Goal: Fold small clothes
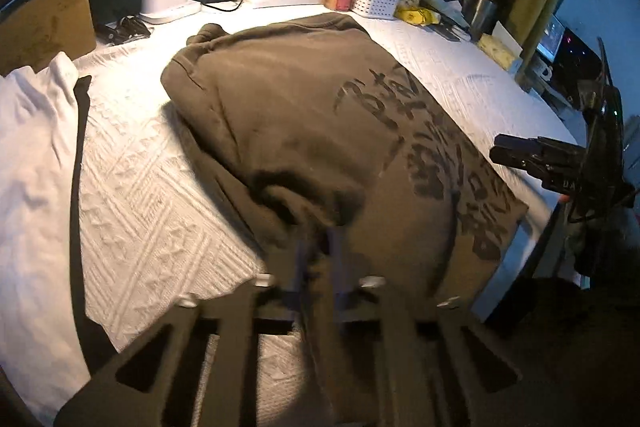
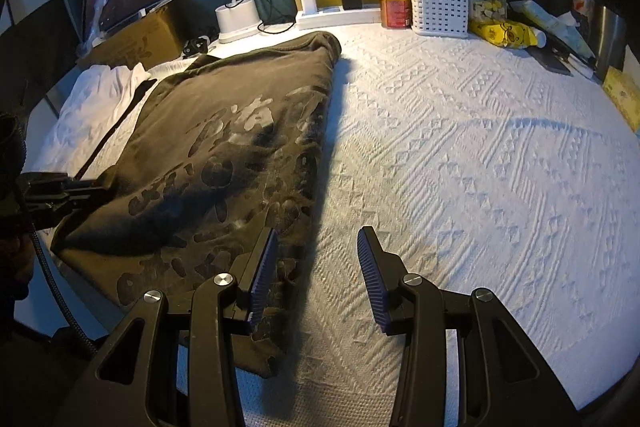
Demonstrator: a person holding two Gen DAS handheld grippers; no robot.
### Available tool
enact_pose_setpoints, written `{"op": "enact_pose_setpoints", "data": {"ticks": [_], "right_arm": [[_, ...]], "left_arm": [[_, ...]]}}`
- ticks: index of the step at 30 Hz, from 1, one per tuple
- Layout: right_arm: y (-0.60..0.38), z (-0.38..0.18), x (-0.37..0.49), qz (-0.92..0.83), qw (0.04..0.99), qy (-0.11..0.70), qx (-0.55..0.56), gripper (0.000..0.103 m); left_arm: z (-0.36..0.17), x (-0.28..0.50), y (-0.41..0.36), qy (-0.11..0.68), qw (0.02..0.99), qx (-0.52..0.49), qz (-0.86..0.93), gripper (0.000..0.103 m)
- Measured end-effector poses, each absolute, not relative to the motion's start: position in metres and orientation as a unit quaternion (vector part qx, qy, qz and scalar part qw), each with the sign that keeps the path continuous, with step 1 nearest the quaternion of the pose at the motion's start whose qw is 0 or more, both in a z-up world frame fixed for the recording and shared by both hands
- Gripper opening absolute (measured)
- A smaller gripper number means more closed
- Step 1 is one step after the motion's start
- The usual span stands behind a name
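- Garment: a dark olive shirt point(image 1: 304, 131) with a black print lies on the white textured bedspread point(image 2: 460, 155), toward its left half as the right wrist view shows it. One side is already turned over onto the body; the print faces up.
- Left gripper point(image 1: 320, 247): blurred in its own view, fingers drawn together. A bunched fold of the shirt's near hem sits right at the tips; I judge it clamped on that cloth, though the blur hides the contact itself. The right wrist view shows this gripper at the shirt's left edge.
- Right gripper point(image 2: 316, 267): jaws apart, nothing between them. Its left finger point(image 2: 264, 267) hangs over the shirt's right edge; the other is over bare bedspread.
- Step in hand, as I read it: carry the pinched hem across or up to make the next fold.
- To do it well: lift the hem only enough to clear the cloth below, then draw it straight so the fold line stays parallel to the long edge.
- Right gripper could close on the near right corner so both corners travel together; a one-sided pull would likely skew the fold.
- Risk: the bunched fabric at the left tips may hold several layers, dragging the lower layer along.
- Clutter at the far edge, such as the white basket point(image 2: 440, 3) and red tin point(image 2: 395, 10), is well apart from the shirt.
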State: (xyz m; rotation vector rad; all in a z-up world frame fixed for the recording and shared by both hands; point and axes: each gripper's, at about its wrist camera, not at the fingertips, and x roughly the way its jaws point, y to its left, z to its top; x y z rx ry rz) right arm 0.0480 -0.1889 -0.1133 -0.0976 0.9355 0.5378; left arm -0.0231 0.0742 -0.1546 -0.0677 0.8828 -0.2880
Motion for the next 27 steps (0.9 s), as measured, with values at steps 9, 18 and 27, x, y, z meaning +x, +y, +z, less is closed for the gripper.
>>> {"op": "enact_pose_setpoints", "data": {"ticks": [9, 18, 27], "right_arm": [[-0.186, -0.123, 0.025, 0.273, 0.846, 0.456, -0.051, 0.044], [-0.182, -0.119, -0.001, 0.291, 0.851, 0.433, -0.055, 0.007], [-0.188, -0.123, -0.018, 0.279, 0.845, 0.450, -0.078, 0.007]], "left_arm": [[-0.148, -0.036, 0.091, 0.392, 0.914, -0.053, -0.092, 0.003], [-0.147, -0.040, 0.088, 0.386, 0.915, -0.066, -0.099, 0.003], [-0.163, -0.039, 0.081, 0.410, 0.903, -0.064, -0.109, 0.004]]}}
